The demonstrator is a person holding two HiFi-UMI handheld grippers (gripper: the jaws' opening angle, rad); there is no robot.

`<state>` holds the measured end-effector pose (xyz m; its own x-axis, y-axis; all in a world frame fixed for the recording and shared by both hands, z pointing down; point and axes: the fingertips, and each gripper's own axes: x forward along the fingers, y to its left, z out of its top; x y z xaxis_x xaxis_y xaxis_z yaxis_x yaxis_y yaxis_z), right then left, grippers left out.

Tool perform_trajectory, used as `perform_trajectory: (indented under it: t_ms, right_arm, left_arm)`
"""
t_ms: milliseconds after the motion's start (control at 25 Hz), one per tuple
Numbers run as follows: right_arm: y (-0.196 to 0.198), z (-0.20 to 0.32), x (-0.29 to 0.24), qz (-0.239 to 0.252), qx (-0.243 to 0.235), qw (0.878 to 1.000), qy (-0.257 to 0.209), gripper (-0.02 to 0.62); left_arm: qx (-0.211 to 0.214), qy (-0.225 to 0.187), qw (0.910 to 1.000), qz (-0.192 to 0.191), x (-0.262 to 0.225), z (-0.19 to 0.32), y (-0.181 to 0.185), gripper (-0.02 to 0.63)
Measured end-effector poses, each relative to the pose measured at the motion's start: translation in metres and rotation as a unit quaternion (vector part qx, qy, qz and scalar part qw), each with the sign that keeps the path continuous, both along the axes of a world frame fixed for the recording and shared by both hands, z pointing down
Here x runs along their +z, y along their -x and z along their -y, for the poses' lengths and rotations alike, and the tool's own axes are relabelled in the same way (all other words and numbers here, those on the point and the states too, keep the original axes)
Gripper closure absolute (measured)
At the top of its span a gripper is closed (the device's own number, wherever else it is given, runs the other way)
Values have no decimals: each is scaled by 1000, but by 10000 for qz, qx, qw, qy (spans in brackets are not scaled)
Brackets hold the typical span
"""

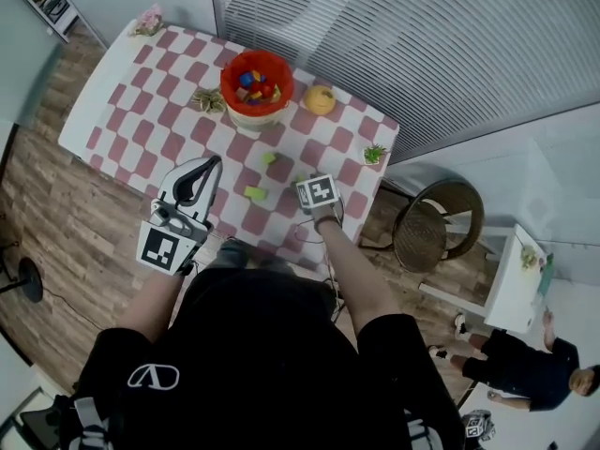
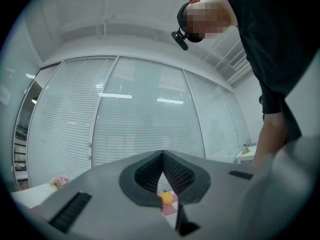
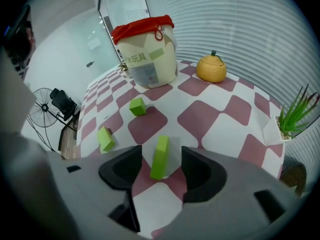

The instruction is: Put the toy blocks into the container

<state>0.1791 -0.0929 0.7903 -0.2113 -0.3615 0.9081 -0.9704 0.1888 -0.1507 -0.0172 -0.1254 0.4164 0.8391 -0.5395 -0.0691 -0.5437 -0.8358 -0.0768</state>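
A cream bucket with a red rim [image 1: 227,75] [image 3: 147,54] stands at the far side of the checked table [image 1: 112,111] and holds several coloured blocks. Three green blocks lie nearer: a small cube [image 1: 269,158] [image 3: 137,106], a longer one [image 1: 255,193] [image 3: 105,139], and a flat one standing on edge [image 3: 160,156]. My right gripper [image 1: 309,184] [image 3: 161,166] points steeply down over that flat block. Its jaws stand on either side of the block with a gap on each side. My left gripper [image 1: 214,164] [image 2: 162,156] hovers level at the near left, shut and empty.
An orange toy fruit [image 1: 319,99] [image 3: 211,69] sits right of the bucket. Small potted plants [image 1: 375,154] [image 1: 208,99] stand on the cloth, and pink flowers [image 1: 148,22] at the far corner. A wicker chair [image 1: 436,223] stands by the table's right edge. A person [image 1: 525,368] is on the floor at the right.
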Motion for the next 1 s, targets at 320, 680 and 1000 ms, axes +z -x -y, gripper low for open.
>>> perform_trajectory:
  t_ms: [320,680,1000]
  right_arm:
    - [-3,-5,10,22,20,9995,299,485]
    - [-3,-7,10,119,47,9991,407,519]
    - [-9,7,-20,152,90,9997,-139,520]
  left_arm:
    - [-73,45,10000,1,2,-3,3,600]
    - [-61,36,10000,2,0,-5,0,600]
    - [-23,42,10000,-17,0,-4,-5,600]
